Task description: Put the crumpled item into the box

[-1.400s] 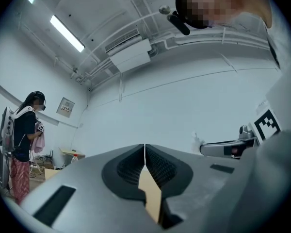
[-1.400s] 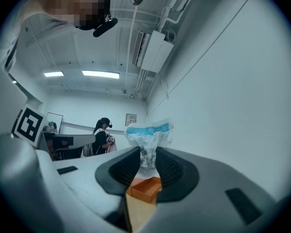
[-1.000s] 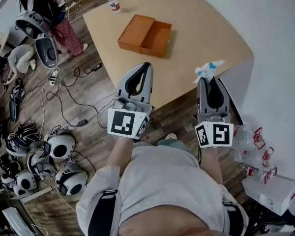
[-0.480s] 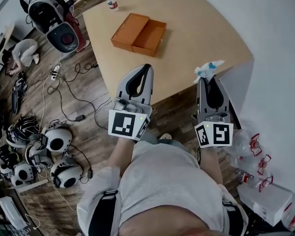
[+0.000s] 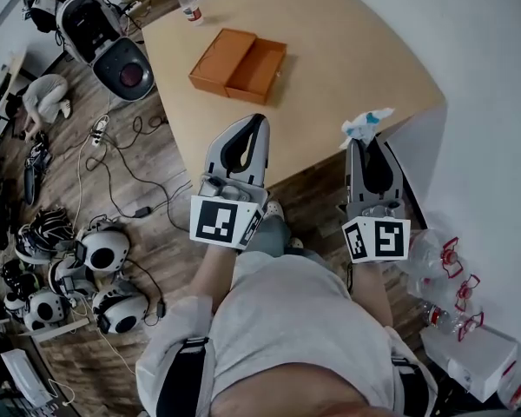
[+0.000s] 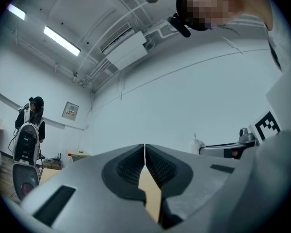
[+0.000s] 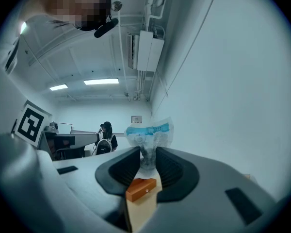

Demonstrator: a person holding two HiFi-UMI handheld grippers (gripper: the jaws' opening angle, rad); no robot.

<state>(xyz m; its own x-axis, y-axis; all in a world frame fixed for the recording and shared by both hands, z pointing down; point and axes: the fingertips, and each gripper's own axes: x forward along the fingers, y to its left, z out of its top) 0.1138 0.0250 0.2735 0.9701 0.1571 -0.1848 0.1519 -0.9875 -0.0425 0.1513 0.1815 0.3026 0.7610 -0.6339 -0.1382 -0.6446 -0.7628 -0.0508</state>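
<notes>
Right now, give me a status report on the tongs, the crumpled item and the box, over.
Left tongs shut, empty. Right tongs shut on wrapper. Box open, farther along table. Nothing between.

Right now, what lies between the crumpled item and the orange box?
Nothing but bare table between the crumpled item and the orange box, per the head view.

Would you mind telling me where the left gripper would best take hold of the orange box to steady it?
Probably the thin upright wall of the open half of the orange box, on its near side, from above with one jaw inside and one outside. The other half looks closed and too broad to span. The left gripper, shut and empty, must open first.
</notes>
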